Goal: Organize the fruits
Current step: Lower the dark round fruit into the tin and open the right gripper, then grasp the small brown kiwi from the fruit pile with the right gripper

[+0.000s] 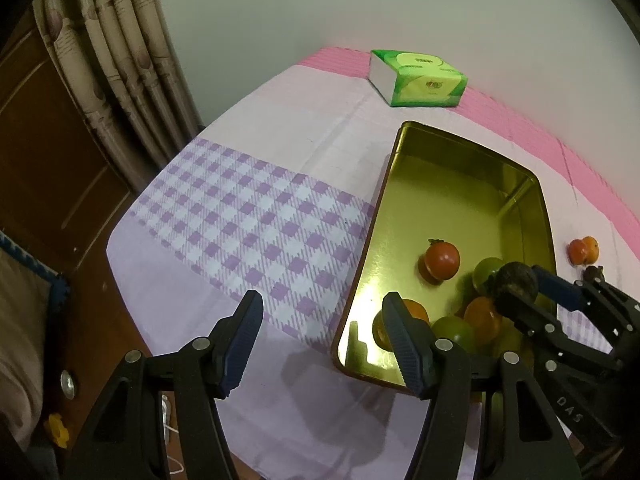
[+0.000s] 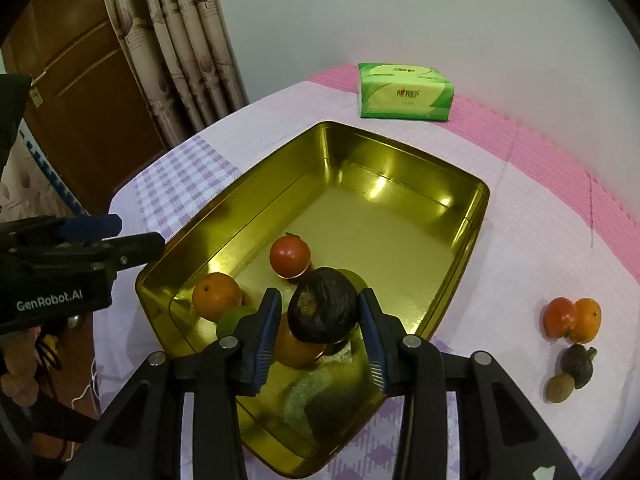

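A gold metal tin lies on the lilac tablecloth. In it are a red tomato, oranges and green fruits. My right gripper holds a dark wrinkled fruit over the tin's near end, above the other fruit. My left gripper is open and empty at the tin's near left corner; it also shows in the right wrist view.
To the right of the tin on the cloth lie a red fruit, an orange, a dark fruit and a small brown fruit. A green tissue pack lies at the back. Curtains and a wooden door stand left.
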`<state>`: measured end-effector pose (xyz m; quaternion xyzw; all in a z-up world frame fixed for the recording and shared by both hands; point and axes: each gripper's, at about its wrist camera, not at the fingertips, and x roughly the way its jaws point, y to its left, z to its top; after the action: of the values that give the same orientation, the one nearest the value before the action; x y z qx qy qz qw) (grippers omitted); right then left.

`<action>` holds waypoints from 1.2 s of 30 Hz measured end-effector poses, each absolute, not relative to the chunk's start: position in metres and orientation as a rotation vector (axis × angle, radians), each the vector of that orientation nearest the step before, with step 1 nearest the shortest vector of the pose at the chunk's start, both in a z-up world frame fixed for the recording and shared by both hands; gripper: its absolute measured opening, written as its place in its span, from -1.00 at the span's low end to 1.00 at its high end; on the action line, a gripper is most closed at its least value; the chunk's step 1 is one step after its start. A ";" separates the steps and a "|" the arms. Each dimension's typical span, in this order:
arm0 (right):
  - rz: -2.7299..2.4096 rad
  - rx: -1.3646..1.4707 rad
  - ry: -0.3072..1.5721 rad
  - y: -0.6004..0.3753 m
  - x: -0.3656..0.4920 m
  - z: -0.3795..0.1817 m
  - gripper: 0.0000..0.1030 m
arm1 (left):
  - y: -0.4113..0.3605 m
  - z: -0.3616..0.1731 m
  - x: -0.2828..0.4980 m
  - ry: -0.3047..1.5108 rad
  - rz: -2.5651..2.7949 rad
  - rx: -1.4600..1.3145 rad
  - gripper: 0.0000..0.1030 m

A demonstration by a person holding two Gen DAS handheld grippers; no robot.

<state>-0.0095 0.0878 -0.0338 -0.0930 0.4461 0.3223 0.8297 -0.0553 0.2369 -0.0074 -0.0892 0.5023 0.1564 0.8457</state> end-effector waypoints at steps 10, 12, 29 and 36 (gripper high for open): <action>0.626 -0.089 0.853 0.042 -0.018 0.001 -0.14 | 0.235 -0.009 -0.054 1.062 0.317 -0.185 0.22; 0.572 -0.079 0.839 0.021 -0.016 0.003 -0.14 | 0.235 -0.009 -0.055 1.064 0.316 -0.185 0.22; 0.274 0.021 1.001 -0.095 0.015 -0.070 -0.14 | 0.233 -0.011 -0.051 1.081 0.314 -0.186 0.22; 0.247 0.015 0.995 -0.091 0.022 -0.082 -0.47 | 0.225 -0.009 -0.051 1.070 0.318 -0.147 0.22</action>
<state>0.0219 -0.0908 -0.0821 0.0071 0.4760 0.1183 0.8714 -0.0508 0.2249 -0.0091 -0.0698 0.5071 0.1508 0.8457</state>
